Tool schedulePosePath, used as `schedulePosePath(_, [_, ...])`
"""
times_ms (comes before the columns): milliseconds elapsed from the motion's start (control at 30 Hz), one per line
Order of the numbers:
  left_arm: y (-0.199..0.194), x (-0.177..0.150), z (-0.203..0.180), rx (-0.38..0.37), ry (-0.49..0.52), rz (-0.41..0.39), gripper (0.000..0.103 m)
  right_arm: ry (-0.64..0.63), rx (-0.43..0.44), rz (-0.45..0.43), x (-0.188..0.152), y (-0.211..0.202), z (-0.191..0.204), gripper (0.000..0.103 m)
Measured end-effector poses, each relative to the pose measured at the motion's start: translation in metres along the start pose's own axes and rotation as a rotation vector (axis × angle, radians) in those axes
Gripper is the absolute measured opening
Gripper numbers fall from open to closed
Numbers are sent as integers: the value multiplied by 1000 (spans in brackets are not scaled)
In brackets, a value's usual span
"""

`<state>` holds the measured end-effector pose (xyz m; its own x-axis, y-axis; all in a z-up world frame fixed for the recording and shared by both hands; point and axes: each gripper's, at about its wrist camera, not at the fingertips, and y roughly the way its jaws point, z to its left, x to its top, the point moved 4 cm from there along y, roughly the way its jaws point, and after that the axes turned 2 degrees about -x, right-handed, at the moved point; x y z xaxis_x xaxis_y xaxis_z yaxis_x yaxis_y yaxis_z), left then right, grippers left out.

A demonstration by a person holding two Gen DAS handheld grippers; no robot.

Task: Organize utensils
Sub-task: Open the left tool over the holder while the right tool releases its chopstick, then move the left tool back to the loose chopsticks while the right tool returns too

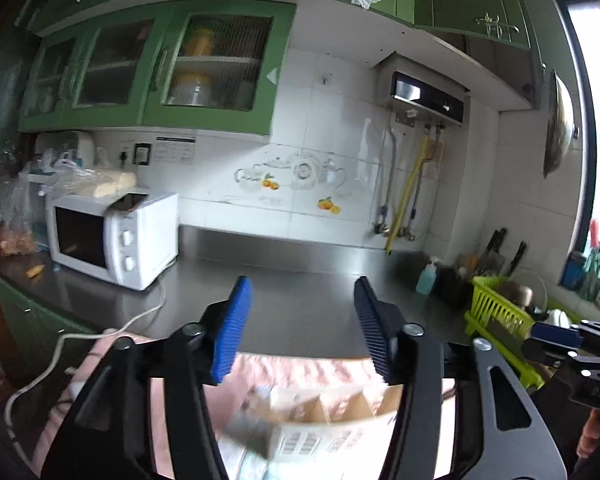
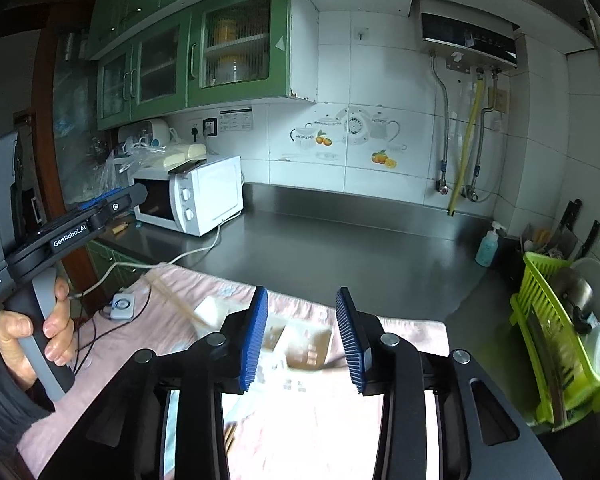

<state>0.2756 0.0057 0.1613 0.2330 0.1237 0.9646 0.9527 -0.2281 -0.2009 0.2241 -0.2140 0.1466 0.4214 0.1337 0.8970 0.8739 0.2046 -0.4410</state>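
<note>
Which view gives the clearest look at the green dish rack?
The right wrist view: the green dish rack shows nearly whole at the right edge, with bowls and plates inside. In the left wrist view the rack sits farther off, and the right gripper covers part of it.

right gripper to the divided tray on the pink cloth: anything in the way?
Nothing visible. The right gripper is open and empty, and the divided tray lies just past its fingertips on the pink cloth. Chopsticks lie off to the left, outside the path. The tray is blurred, so small contents are unclear.
</note>
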Motion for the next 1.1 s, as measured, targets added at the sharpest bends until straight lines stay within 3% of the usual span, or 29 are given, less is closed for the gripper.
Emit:
schedulePosePath(167, [-44,-29,2,23,15,64,72,-5,13,29,-48,-34,18,45])
schedulePosePath(400, [-101,-82,5,69,53,145,85,-11,27,87,-128,-64,49,56])
schedulePosePath(533, [-129,-113,7,90,67,167,91,17,33,131,-176,-75,63,56])
schedulePosePath(833, [-161,-170,15,134,58,274,92,2,73,243,-260,-75,111,56])
schedulePosePath(1100, [-180,-199,32,183,14,298,92,-23,91,353,-306,-55,132,40])
